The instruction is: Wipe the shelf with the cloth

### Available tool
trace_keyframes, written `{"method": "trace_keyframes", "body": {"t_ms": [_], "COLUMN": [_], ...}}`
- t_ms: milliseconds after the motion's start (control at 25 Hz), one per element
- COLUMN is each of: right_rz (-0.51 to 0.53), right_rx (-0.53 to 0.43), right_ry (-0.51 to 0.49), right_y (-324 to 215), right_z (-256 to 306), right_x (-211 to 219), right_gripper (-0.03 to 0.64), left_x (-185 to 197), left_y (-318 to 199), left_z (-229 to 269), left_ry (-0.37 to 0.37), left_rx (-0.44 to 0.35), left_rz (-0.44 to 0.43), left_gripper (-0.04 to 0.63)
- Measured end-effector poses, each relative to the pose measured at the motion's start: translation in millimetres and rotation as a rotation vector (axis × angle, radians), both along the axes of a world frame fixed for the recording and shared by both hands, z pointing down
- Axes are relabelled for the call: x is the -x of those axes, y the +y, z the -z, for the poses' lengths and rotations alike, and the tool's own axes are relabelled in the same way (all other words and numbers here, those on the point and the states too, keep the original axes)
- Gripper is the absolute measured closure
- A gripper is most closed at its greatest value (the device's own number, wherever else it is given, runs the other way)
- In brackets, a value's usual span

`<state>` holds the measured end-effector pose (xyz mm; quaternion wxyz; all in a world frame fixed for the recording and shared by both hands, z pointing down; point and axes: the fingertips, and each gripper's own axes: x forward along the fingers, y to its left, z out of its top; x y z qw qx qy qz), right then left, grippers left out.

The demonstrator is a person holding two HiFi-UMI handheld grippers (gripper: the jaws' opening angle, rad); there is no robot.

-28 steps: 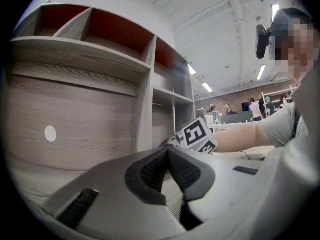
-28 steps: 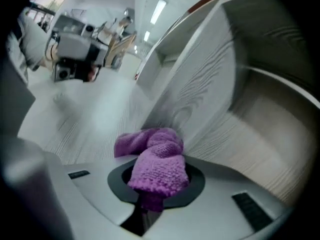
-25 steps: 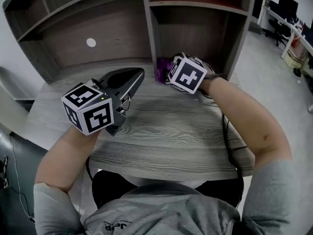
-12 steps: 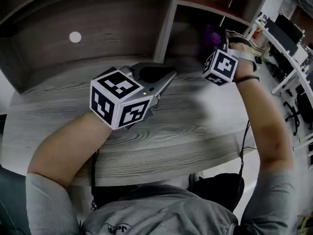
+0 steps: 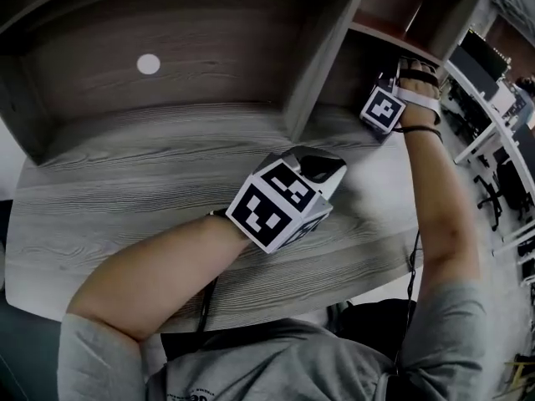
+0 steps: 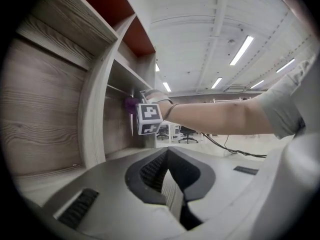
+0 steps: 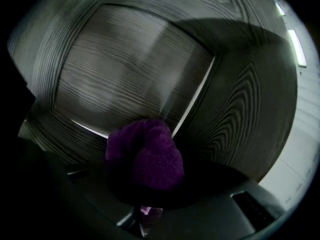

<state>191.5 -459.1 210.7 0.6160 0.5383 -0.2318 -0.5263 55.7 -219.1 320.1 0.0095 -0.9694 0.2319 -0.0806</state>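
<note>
A purple cloth [image 7: 149,156] is bunched in my right gripper [image 7: 146,196], which is shut on it and held up inside the right compartment of the grey wooden shelf [image 7: 125,69]. In the head view the right gripper [image 5: 386,98] shows only as its marker cube at that compartment's mouth, with the cloth hidden. From the left gripper view the cloth [image 6: 131,104] pokes out beyond the right gripper's cube [image 6: 148,119], against the compartment's side wall. My left gripper [image 5: 324,164] hovers low over the desk's middle, jaws shut [image 6: 168,166] with nothing in them.
The shelf's upright divider [image 5: 322,48] stands between the wide left bay with a white round hole [image 5: 149,63] and the right compartment. A reddish board [image 5: 393,40] tops that compartment. The desk [image 5: 125,182] runs below. Office chairs and desks [image 5: 501,140] lie to the right.
My right gripper has lifted the cloth off the desk and up into the right compartment. My left gripper has moved right towards the desk's middle. The head view has swung right.
</note>
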Motion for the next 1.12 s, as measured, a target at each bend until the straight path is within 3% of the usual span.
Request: {"method": "trace_keyframes", "body": {"t_ms": [360,600,880,1120], "right_rz": [-0.041,-0.106,-0.113,-0.131], "right_rx": [-0.022,0.03,0.241,0.497], "right_ry": [0.012,0.076,0.117,0.023], "right_y": [-31.3,-32.3,-29.3,-24.7], "right_z": [5.8,4.0,-80.4,-153.1], "right_x": [0.8,-0.4,-0.9,-0.8], "right_gripper": [0.552,0.554,0.554,0.554], "left_x": [7.7,19.3,24.3,24.2], "left_y": [-8.3,-22.8,-25.4,-27.3], "left_z": [0.1,0.9,2.1,0.5], "left_ry": [0.028,0.032,0.022,0.018], "left_rx": [0.037,0.037,0.025,0.023], "left_rz": [0.016,0.065,0.086,0.088], "left_gripper": [0.583,0.583,0.583,0.583]}}
